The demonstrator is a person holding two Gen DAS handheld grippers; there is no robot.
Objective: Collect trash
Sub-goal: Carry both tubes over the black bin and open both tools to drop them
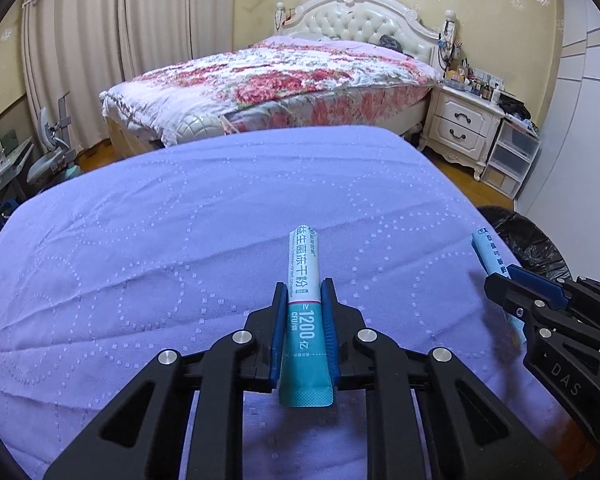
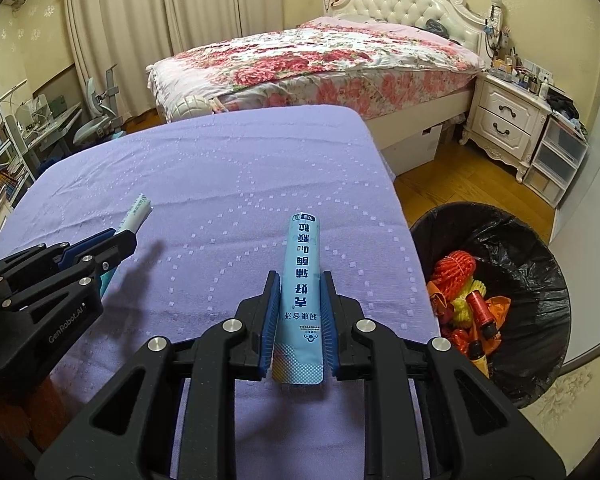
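a table draped in a purple cloth (image 2: 220,168) is kept as the working surface, and a bin (image 2: 496,216) lined with a black bag is set on the floor just beside its right edge, so that trash can be dropped straight in; rope and bottles are already held inside. the right gripper (image 2: 299,280) is clamped on a light blue sachet (image 2: 302,280), pinched by its sides so it stays upright and is easily released. the left gripper (image 1: 303,290) is closed likewise on a teal and white sachet (image 1: 303,264), raised above the cloth.
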